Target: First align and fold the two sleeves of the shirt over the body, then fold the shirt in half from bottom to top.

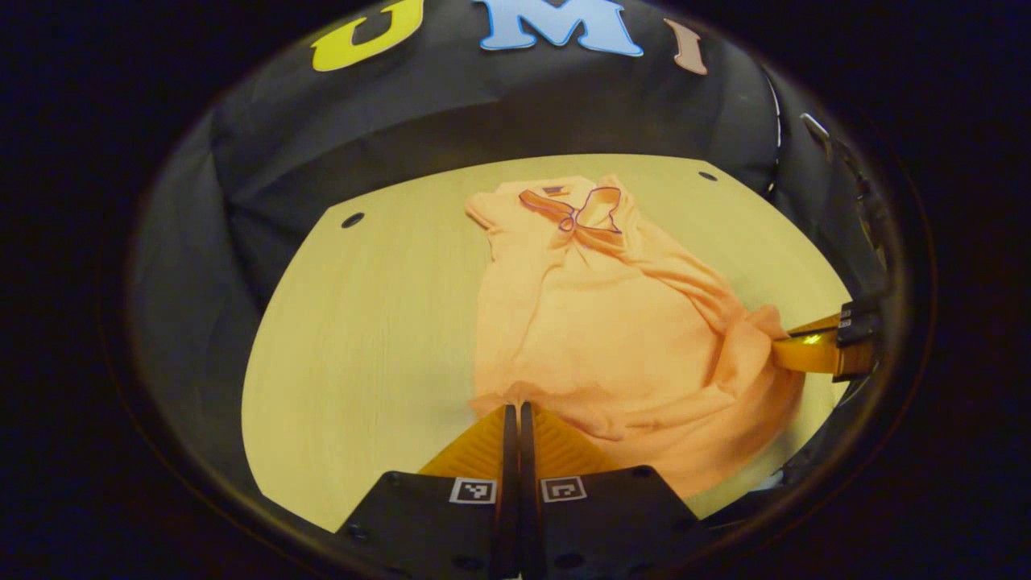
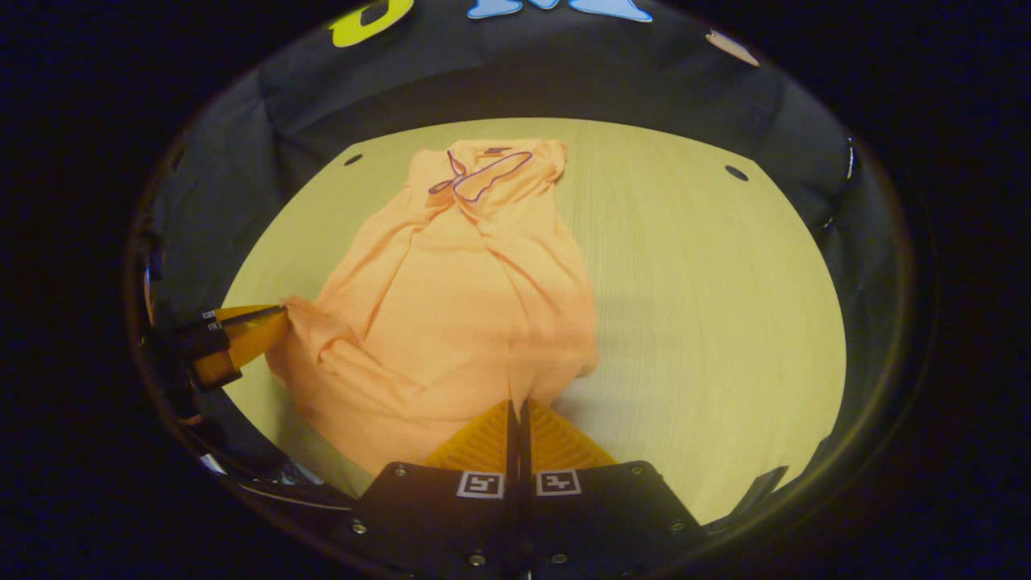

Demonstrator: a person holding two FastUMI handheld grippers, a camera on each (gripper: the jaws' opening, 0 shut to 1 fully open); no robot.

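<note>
Two tongs pinch the hem of the shirt [image 1: 596,322], which lies on the surface [image 1: 362,338] with its collar [image 1: 576,208] at the far end. The left tongs [image 1: 514,415] are pressed together on the hem's near corner, and the right tongs [image 2: 515,411] likewise clamp the other hem corner. Near the hem the cloth bunches in folds between both tongs.

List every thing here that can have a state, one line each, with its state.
shirt: lying on the table, collar at the far end, sleeves folded in over the body, near hem pinched up at both corners, fabric rumpled.
left claw: shut on the shirt's hem.
right claw: shut on the shirt's hem.
table: bare wood beside the shirt.
</note>
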